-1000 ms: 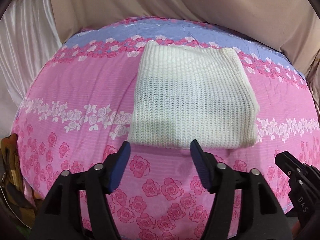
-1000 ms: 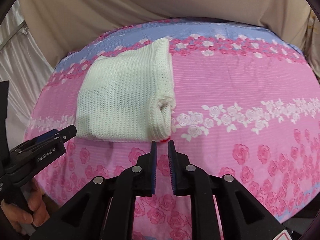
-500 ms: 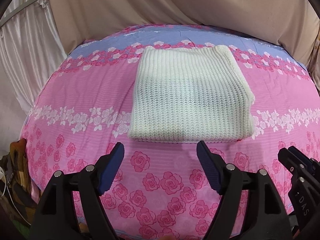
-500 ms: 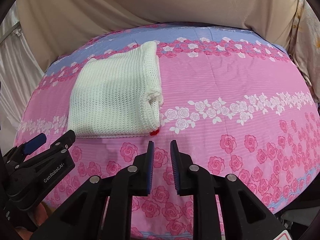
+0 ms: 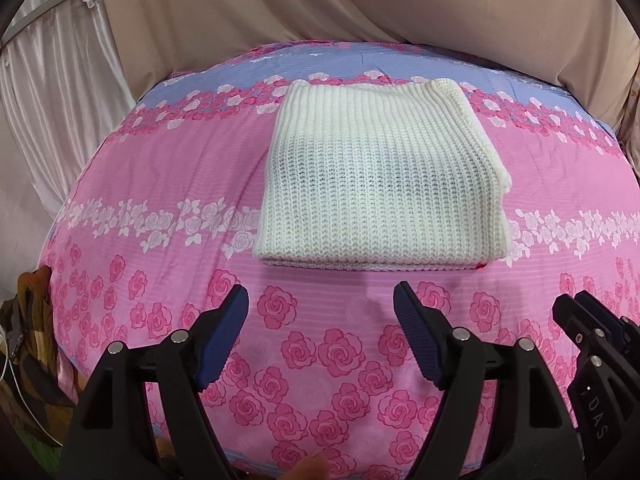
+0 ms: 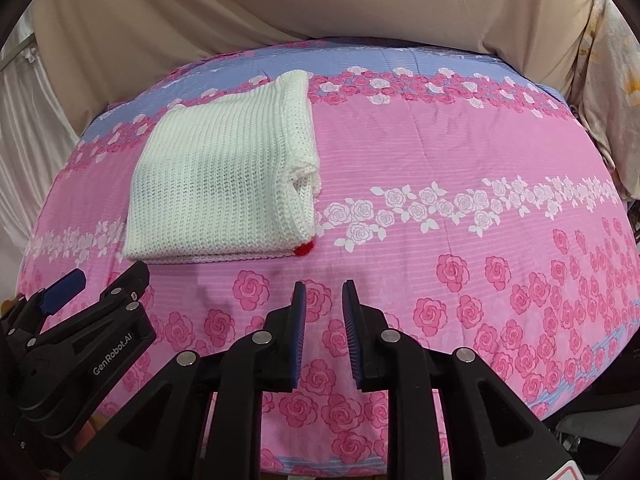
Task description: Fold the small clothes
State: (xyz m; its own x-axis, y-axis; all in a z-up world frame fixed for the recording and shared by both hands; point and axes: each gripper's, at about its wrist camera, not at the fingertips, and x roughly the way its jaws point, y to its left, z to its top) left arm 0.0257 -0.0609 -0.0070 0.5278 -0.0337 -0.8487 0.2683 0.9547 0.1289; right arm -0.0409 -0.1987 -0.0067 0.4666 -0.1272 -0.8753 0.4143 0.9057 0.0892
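Both grippers have drawn back from the folded white knit sweater (image 5: 384,192), left gripper (image 5: 320,308) fingers spread, right gripper (image 6: 323,300) fingers narrowly parted, both empty, suggesting folding is finished.

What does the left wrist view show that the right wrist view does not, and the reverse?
Only the left wrist view shows the brown patterned cloth past the bed edge. Only the right wrist view shows the sweater's red spot and a floral fabric far right. Both show the folded white sweater on the pink floral sheet.
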